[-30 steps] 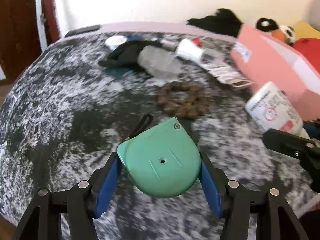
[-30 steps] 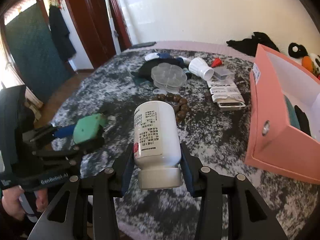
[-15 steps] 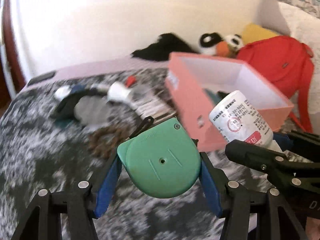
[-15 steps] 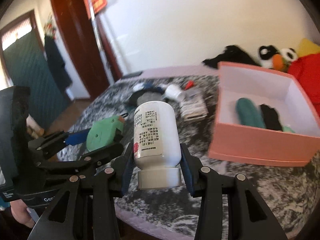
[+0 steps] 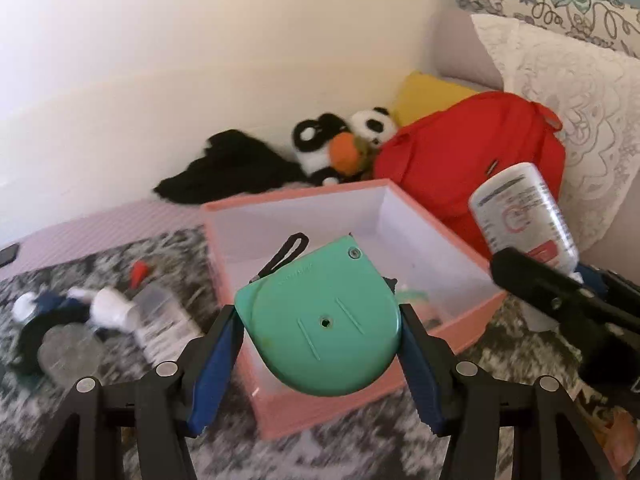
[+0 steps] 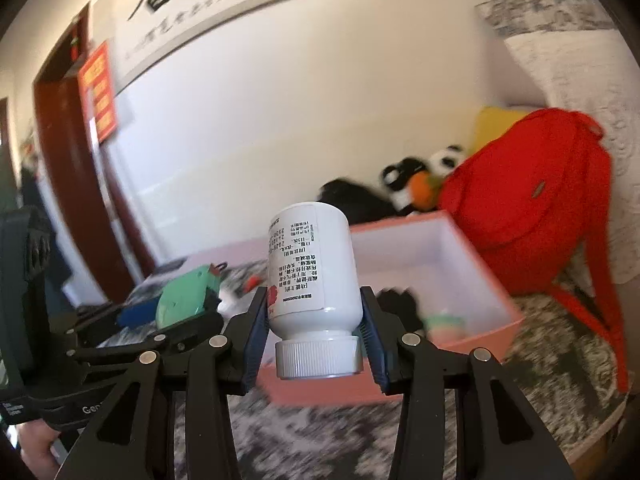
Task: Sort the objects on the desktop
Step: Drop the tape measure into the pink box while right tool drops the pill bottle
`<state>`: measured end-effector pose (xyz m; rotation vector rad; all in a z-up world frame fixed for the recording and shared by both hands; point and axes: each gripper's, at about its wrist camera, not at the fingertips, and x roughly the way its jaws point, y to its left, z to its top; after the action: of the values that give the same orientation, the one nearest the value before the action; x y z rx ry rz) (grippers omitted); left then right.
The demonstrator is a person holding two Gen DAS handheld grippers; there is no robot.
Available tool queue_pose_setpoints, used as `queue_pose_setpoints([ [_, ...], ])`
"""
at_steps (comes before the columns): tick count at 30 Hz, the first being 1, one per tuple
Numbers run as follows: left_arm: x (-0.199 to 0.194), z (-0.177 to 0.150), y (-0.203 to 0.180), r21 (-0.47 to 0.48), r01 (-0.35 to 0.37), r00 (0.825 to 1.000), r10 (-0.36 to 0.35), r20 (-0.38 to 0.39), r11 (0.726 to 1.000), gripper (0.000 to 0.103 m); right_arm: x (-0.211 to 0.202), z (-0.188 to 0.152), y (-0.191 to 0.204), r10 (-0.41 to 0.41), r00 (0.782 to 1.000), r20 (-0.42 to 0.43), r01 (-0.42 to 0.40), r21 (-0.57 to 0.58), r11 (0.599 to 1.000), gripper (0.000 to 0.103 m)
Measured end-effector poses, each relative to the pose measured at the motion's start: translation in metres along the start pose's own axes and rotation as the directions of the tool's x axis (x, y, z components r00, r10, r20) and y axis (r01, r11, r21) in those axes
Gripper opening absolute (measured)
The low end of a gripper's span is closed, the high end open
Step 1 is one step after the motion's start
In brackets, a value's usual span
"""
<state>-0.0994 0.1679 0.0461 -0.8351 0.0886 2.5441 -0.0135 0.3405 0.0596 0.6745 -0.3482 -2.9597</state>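
My left gripper point(image 5: 318, 340) is shut on a green tape measure point(image 5: 320, 320) with a black strap, held in the air in front of the open pink box point(image 5: 320, 400). My right gripper point(image 6: 314, 320) is shut on a white pill bottle point(image 6: 312, 268), cap toward the camera, also raised before the pink box point(image 6: 472, 336). The left wrist view shows the bottle point(image 5: 524, 216) at right; the right wrist view shows the tape measure point(image 6: 184, 300) at left. Dark and green items lie inside the box.
A red backpack point(image 5: 472, 156), plush toys point(image 5: 340, 148) and black cloth point(image 5: 228, 172) lie behind the box by the wall. A clear case point(image 5: 70, 354), white cup point(image 5: 112, 306), red cap point(image 5: 138, 270) and packets sit on the mottled tabletop left of the box. Pillows stand at right.
Both grippers rose and swung right with their loads, from over the cluttered table middle to just in front of the pink box. Neither grip changed.
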Motion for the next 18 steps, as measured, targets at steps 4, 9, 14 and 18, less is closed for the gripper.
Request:
queue_pose_setpoints([
  [4,0.038,0.013,-0.007,0.007,0.026,0.999,-0.026,-0.027,1.000,0.065,0.015,0.013,-0.027,-0.072,0.997,0.017,0.071,0.030,0.997,0.046],
  [9,0.090,0.015,-0.008,0.036,0.008,0.998,-0.006,-0.068,0.999,0.065,0.061,0.016,-0.057,-0.140,0.990,-0.032,0.141,0.044,0.989,0.046],
  [14,0.134,0.010,0.005,0.016,-0.027,0.993,0.028,-0.118,1.000,0.066,0.120,0.009,-0.077,-0.175,0.977,-0.121,0.182,0.049,0.982,0.046],
  [18,0.152,0.009,0.012,0.021,-0.098,0.989,0.100,-0.112,0.995,0.092,0.154,0.004,-0.086,-0.208,0.960,-0.187,0.220,0.048,0.974,0.057],
])
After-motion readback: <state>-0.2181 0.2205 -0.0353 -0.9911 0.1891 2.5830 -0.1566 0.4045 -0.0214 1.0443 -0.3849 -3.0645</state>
